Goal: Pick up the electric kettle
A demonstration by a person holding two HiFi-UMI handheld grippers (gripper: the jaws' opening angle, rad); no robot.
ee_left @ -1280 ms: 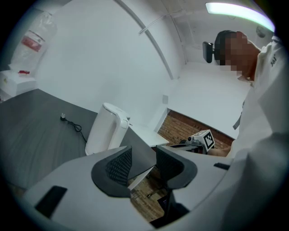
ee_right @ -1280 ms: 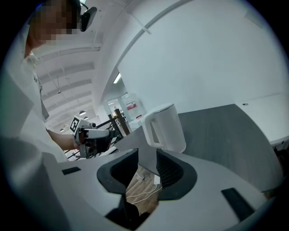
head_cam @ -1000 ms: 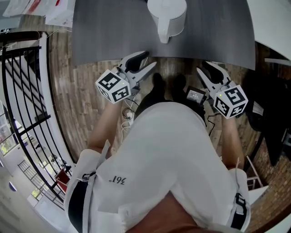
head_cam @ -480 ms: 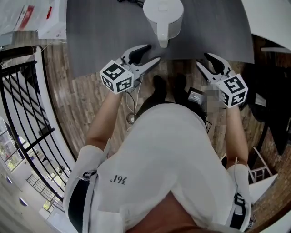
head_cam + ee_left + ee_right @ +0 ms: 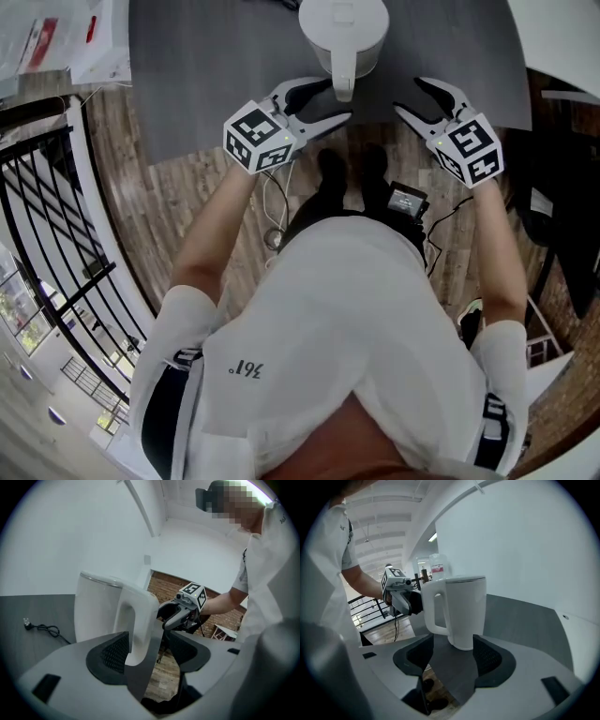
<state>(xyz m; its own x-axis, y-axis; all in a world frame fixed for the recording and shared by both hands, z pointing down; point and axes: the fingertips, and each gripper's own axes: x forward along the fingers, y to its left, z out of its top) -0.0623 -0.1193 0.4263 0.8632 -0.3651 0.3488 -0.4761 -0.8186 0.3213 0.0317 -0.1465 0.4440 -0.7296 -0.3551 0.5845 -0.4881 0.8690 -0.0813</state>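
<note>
Kettle, head view: white electric kettle (image 5: 343, 28) upright on the grey desk (image 5: 216, 66), near its front edge, handle (image 5: 343, 80) toward the person.
Tongs, head view: left tongs (image 5: 333, 101) just beside the handle; right tongs (image 5: 411, 96) near the kettle, on its right.
Left gripper view: left tongs spread wide, jaws just opening; handle shows in the gap, pads not pressing it.
Right gripper view: right tongs spread, jaws just opening, nothing pinched; kettle stands ahead on the desk.
</note>
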